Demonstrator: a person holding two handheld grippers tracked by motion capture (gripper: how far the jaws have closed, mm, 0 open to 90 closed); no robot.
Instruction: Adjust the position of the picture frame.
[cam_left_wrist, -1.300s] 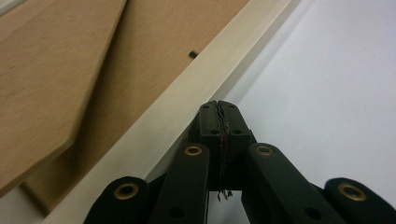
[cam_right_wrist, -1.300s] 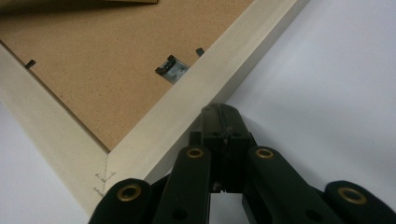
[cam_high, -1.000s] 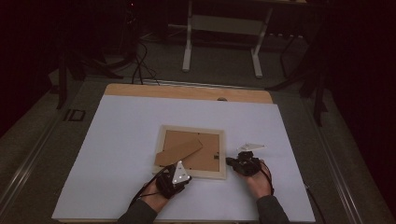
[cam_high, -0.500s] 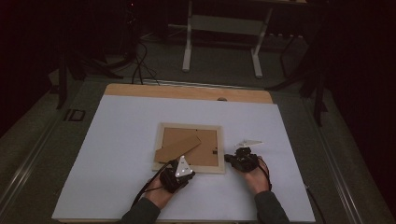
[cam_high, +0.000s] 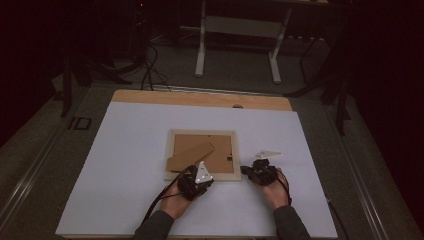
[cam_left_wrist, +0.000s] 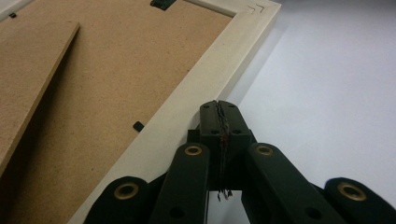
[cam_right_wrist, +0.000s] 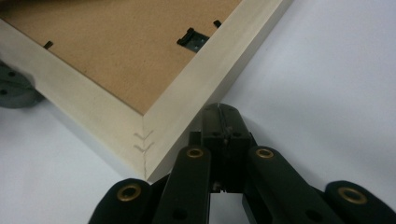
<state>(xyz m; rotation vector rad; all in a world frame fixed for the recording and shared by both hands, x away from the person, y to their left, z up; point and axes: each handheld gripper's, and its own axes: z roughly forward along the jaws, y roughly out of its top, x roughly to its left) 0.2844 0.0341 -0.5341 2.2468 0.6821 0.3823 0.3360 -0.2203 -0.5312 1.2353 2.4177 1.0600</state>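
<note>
Picture frame lies face down on the white sheet of the counter, brown backing board up, with a loose cardboard stand lying tilted across the backing. Left gripper has its jaws pressed together with nothing between them, tips at the frame's near edge close to the right-hand corner. Right gripper also has jaws pressed together and empty, tips just beside the frame's near right corner, on the frame's right side.
</note>
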